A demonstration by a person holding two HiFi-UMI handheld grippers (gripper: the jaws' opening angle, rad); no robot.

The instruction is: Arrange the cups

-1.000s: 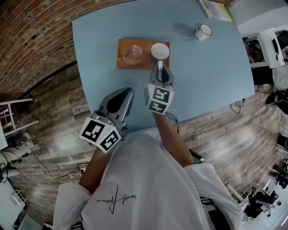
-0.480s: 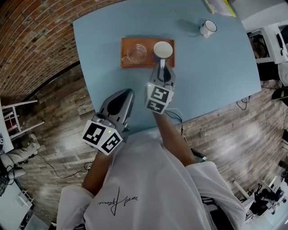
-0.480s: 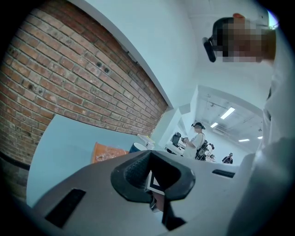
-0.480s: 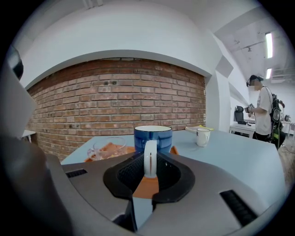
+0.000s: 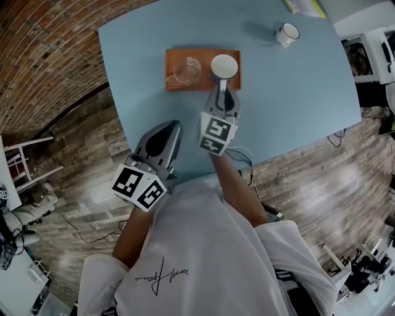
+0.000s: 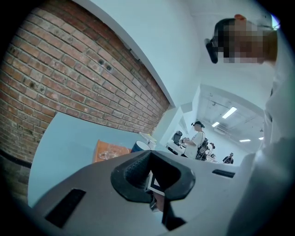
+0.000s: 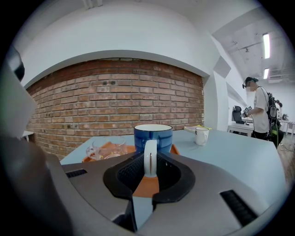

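Observation:
An orange tray (image 5: 203, 57) lies toward the far side of the light blue table (image 5: 290, 92). A clear glass cup (image 5: 187, 70) stands on its left half. A blue cup with a white inside (image 5: 224, 66) is at its right end. My right gripper (image 5: 220, 86) is shut on that cup's white handle (image 7: 150, 158), which stands upright between the pads. Whether the cup rests on the tray or hangs just over it I cannot tell. A white mug (image 5: 287, 34) stands apart at the far right. My left gripper (image 5: 170, 128) is shut and holds nothing, back by the table's near edge.
A yellow-green booklet (image 5: 305, 6) lies at the table's far right corner. A brick wall (image 7: 115, 97) runs behind the table. People stand in the room far to the right (image 7: 258, 110). Bare tabletop (image 5: 142, 92) spreads left of the tray.

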